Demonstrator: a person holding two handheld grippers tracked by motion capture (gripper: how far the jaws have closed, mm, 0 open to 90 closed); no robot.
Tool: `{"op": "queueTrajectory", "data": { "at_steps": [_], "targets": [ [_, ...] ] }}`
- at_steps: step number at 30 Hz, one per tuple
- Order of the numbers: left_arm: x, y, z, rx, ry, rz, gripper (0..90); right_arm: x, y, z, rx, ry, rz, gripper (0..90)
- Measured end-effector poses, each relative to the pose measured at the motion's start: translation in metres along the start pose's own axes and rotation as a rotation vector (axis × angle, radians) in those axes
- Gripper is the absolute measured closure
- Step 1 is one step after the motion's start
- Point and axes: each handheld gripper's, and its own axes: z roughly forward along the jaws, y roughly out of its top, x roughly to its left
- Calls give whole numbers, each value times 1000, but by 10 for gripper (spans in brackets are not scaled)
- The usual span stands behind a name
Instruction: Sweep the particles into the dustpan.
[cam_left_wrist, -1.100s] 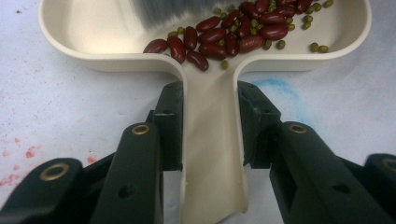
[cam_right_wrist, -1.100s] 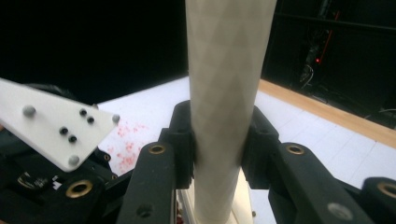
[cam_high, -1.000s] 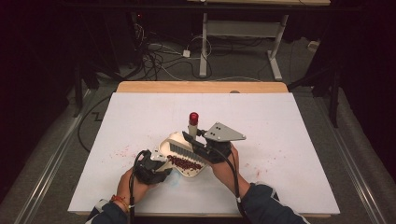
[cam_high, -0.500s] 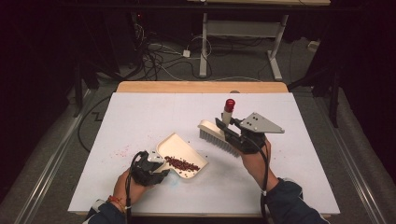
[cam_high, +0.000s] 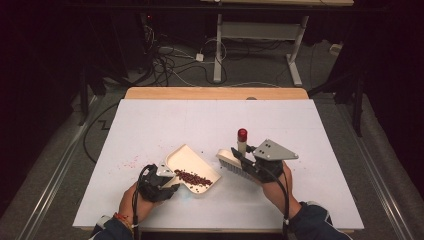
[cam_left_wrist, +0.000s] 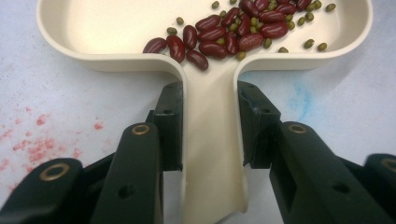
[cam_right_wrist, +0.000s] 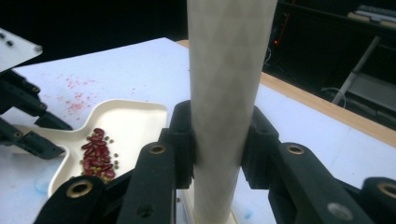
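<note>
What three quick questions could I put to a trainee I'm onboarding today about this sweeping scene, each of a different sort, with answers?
1. True or false: the left gripper is shut on the dustpan's handle.
2. Which lies in the dustpan? A) coins B) red beans mixed with small green beans C) screws
3. Fill in: the right gripper holds the ____ by its pale handle.

Key
1. True: in the left gripper view both pads press the handle's sides.
2. B: the beans lie heaped near the handle end.
3. Brush: in the high view its bristles point down just right of the pan, and its handle ends in a red cap.
</note>
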Motion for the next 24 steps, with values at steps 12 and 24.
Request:
{"op": "queueTrajectory", "data": {
  "at_steps": [12, 24],
  "targets": [
    [1, 0, -1, -2, -1, 5, 638, 24, 5, 2, -34, 106, 18, 702],
    [3, -2, -3, -3, -8, -12, 638, 2, 16, 2, -95, 52, 8, 702]
  ]
}}
